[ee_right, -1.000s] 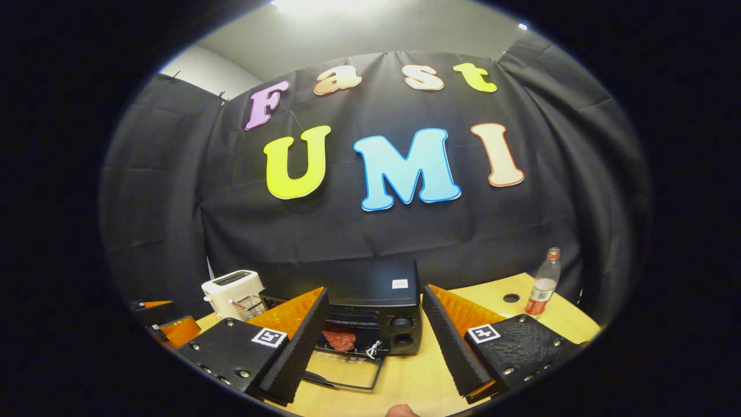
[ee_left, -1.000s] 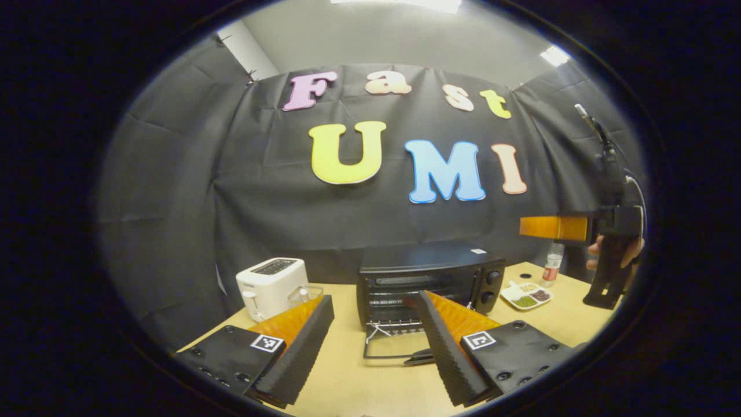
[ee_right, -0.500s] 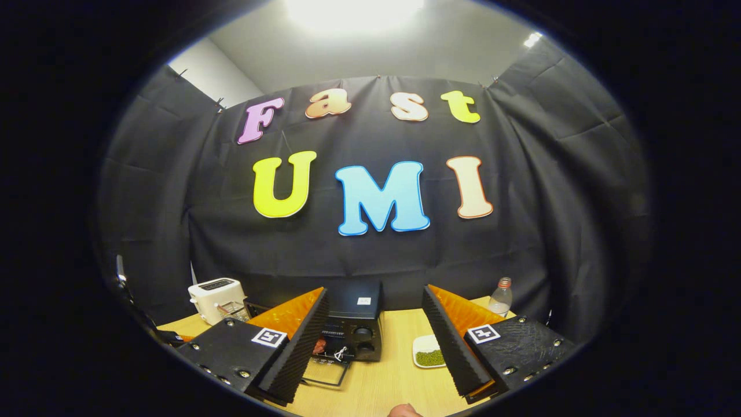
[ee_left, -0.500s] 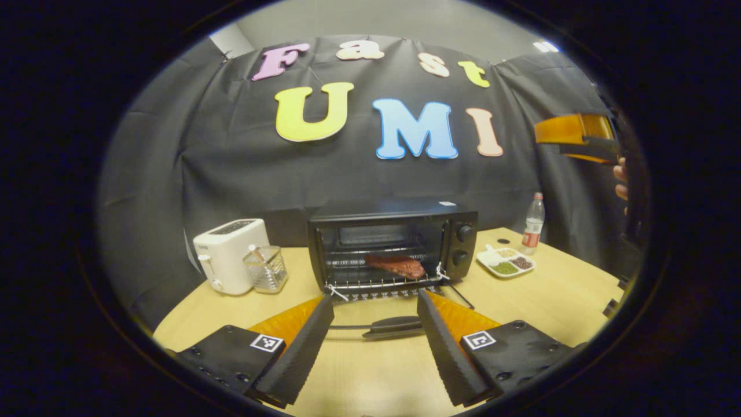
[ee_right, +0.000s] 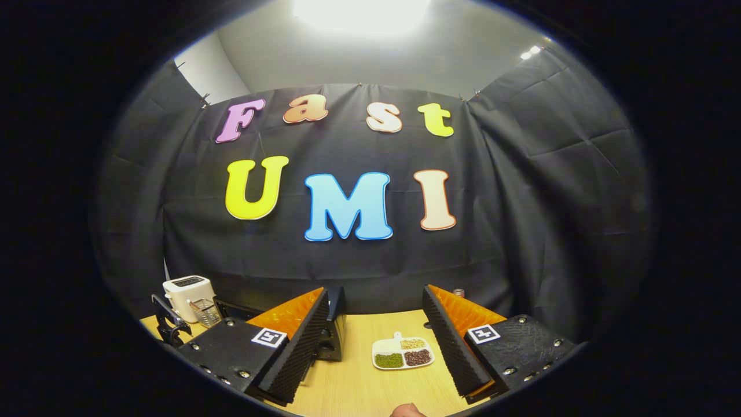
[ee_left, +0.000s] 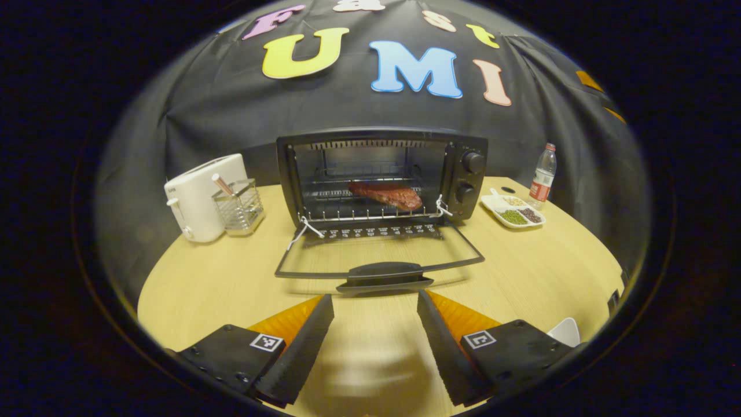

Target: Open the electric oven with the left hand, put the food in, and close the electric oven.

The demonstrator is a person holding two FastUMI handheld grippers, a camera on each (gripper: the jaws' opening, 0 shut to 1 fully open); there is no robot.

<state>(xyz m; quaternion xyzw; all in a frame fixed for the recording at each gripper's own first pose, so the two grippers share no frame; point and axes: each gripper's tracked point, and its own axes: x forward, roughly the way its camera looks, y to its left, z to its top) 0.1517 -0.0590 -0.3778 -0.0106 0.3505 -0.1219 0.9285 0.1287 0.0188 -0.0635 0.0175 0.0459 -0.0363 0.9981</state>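
Left hand-held gripper point(ee_left: 375, 315): two wedge-shaped fingers with ribbed, sawtooth inner faces, each mounted on a flat black plate studded with round screw heads. Each plate carries a small square black-and-white fiducial marker near its inner edge. Right hand-held gripper point(ee_right: 375, 315): same construction, with ribbed wedge fingers, screw-fastened plates of rough, textured finish, and one square marker per plate. A fingertip of the person shows at the lower edge of the right gripper view.

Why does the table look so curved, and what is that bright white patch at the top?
Left gripper view: the fisheye lens bows the table edge and bulges the oven; a soft blurred shadow lies between the claw's fingers. Right gripper view: the white patch is a ceiling light, overexposed, while the divided dish below stays sharp.
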